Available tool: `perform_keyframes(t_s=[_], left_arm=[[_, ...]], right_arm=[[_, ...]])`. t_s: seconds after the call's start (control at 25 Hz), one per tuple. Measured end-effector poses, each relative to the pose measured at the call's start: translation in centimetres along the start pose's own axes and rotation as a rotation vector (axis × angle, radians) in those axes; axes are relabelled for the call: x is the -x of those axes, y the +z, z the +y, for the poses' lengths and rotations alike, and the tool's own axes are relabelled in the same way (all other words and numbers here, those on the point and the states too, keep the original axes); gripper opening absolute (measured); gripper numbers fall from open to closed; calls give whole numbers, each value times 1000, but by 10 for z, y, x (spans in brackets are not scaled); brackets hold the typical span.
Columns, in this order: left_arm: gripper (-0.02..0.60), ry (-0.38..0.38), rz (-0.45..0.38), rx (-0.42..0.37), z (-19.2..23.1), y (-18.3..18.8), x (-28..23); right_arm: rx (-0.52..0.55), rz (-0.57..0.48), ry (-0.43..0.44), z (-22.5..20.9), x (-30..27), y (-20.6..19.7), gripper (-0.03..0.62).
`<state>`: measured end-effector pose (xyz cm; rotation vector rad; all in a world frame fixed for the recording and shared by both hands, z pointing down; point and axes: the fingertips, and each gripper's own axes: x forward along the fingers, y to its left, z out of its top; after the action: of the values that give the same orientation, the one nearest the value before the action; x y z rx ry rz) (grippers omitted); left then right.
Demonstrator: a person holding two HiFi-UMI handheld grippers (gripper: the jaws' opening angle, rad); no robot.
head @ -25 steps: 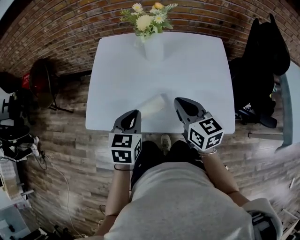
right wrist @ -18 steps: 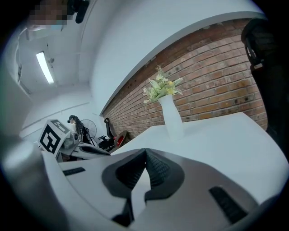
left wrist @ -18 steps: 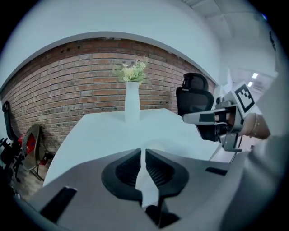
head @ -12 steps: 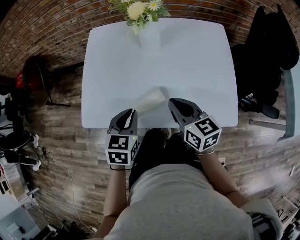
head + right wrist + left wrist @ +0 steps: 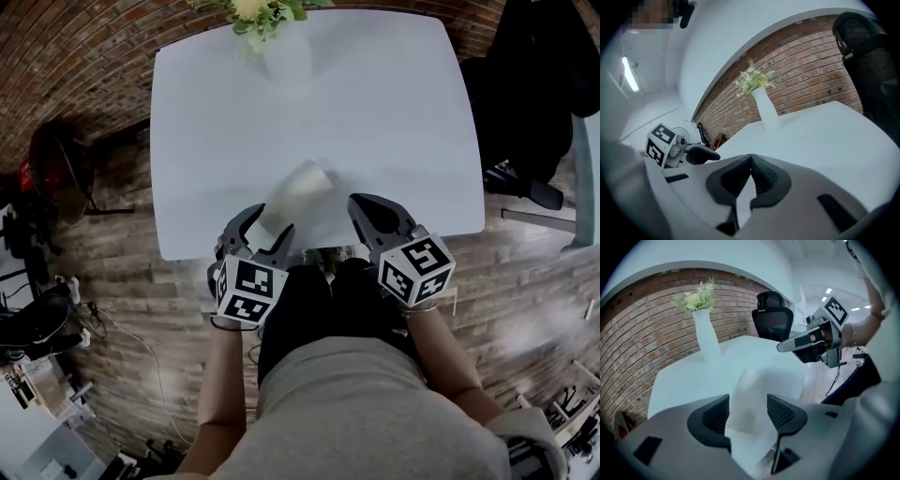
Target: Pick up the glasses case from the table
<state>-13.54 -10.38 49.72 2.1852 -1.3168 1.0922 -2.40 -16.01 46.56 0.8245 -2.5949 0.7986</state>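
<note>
The glasses case [image 5: 295, 192] is a pale, whitish oblong lying slantwise on the white table [image 5: 394, 122], near its front edge. My left gripper [image 5: 265, 230] hangs at that edge, pointing steeply down at the near end of the case, and its jaws are opening. In the left gripper view the case [image 5: 750, 394] shows through the gap between the pads [image 5: 715, 416], which do not press on it. My right gripper [image 5: 364, 204] is shut and empty, just right of the case, over the table's front edge.
A white vase of flowers [image 5: 281, 52] stands at the table's far side. A black office chair [image 5: 534, 103] stands to the right of the table. Brick flooring lies all round, with dark gear [image 5: 56, 169] on the left.
The left gripper's jaws went from shut to spread and the gripper rolled and sank towards the case. The right gripper dropped a little and stayed shut.
</note>
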Motion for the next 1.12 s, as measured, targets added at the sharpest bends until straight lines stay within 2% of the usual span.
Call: perform_keyframes(t_s=[0.28,0.44,0.68,0.84,1.12], left_arm=[[291,-106,107,-152,-6,-10,-38],[296,-125,146,-217,-1,-12,-55],[296,-161,194,-207,2,-18,-71],[295,-188,209,-167,0,-20,-76],[296,-229,183,-141,0,-21,-77]], right_arm=[[-60,39,-20,-9,0,-25,-1],[-65,66,-15,-12,-5,-35,-2],[-101,63,-22,-16,-5,-43,-1],[-114,57,-29,-22,-4,-46,-1],[-123,45,-27,-26,-8,-42,-2]])
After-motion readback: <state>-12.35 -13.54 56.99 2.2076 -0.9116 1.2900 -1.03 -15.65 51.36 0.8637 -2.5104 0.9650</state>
